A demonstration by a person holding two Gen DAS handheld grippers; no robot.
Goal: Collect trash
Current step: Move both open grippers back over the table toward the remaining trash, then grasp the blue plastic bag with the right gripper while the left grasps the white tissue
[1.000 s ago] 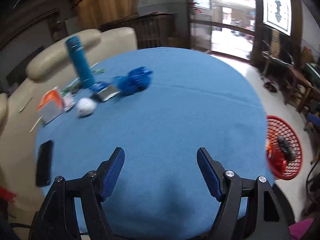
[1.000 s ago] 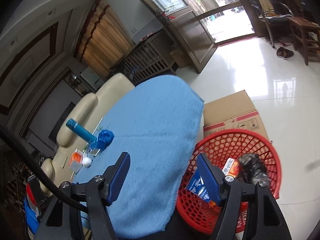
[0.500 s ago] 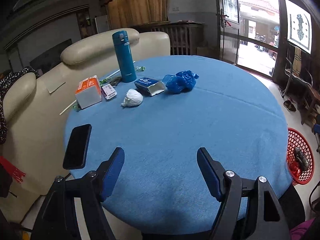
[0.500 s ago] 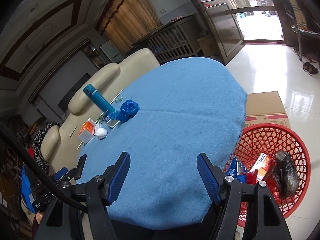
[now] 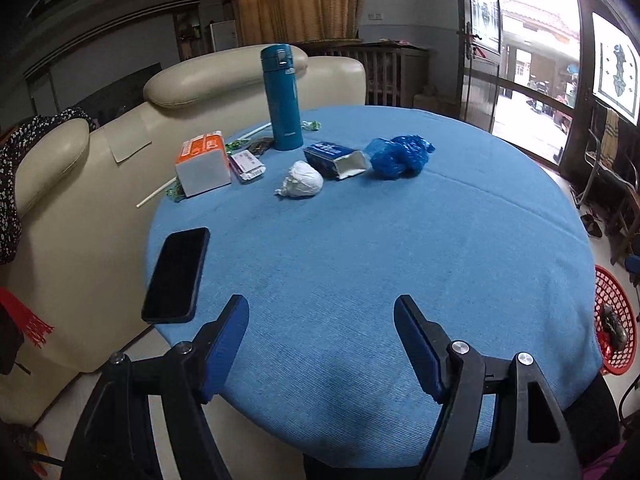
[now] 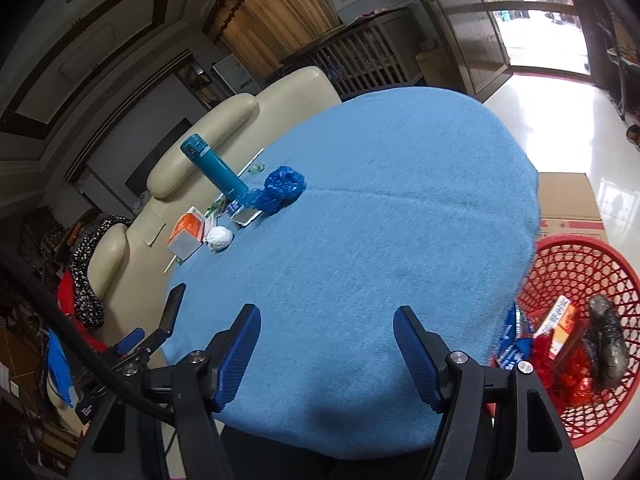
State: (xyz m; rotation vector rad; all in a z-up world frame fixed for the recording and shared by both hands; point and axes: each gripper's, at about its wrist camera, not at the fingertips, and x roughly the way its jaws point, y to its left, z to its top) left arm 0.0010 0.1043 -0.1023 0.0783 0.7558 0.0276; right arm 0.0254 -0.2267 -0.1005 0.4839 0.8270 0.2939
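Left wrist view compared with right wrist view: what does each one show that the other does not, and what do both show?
Only the left wrist view shows the black phone's whole screen. Only the right wrist view shows the cardboard box and the orange carton inside the red basket. Both show the blue tablecloth, teal flask, white wad, blue bag, and open, empty jaws.

No lettering can be read anywhere; the tall teal metal flask (image 5: 281,98) bears a small pale mark near its base, too small to make out; the orange-and-white carton (image 5: 203,162), the open dark-blue carton (image 5: 335,158) and the small white packet (image 5: 251,163) carry print, all illegible.
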